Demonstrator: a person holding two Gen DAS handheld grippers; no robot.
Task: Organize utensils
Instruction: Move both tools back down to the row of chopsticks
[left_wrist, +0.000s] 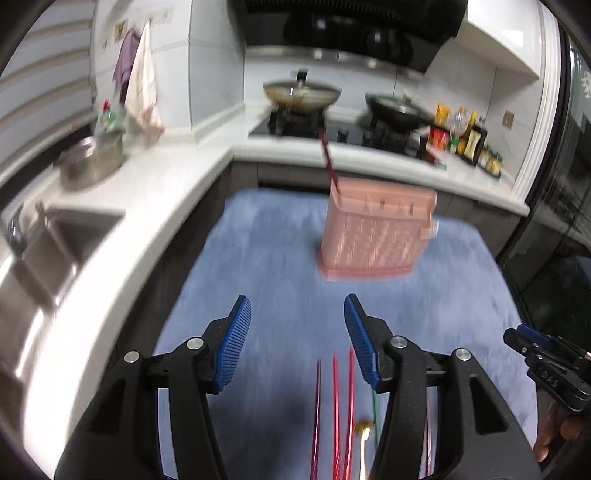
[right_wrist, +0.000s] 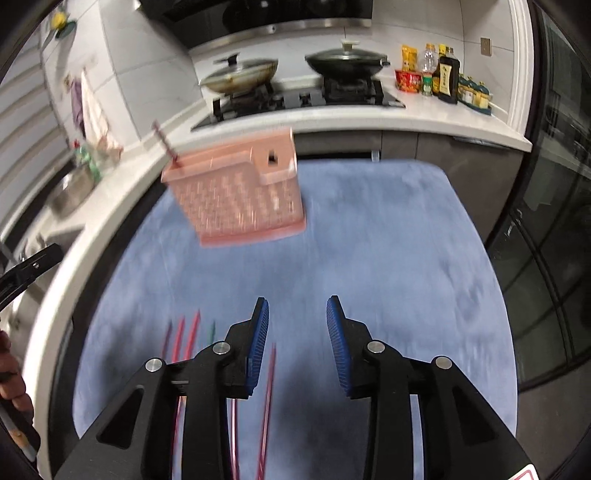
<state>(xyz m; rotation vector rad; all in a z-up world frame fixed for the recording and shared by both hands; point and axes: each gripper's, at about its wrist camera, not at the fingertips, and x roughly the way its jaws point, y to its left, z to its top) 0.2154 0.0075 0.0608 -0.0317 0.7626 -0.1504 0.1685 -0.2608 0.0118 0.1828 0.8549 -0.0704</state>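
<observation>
A soft blue mat (right_wrist: 369, 240) covers the work surface, napped like plush. Toward its far edge stands a pink plastic utensil holder (left_wrist: 373, 232), boxy with perforated lattice walls; one dark red chopstick (left_wrist: 328, 162) leans out of its left end. Several thin, glossy red chopsticks (left_wrist: 335, 406) lie side by side near the mat's near edge, a slim green one (right_wrist: 212, 330) beside them. The left gripper (left_wrist: 297, 321) and right gripper (right_wrist: 297, 317) hover above them, ribbed blue pads spread wide, holding nothing.
</observation>
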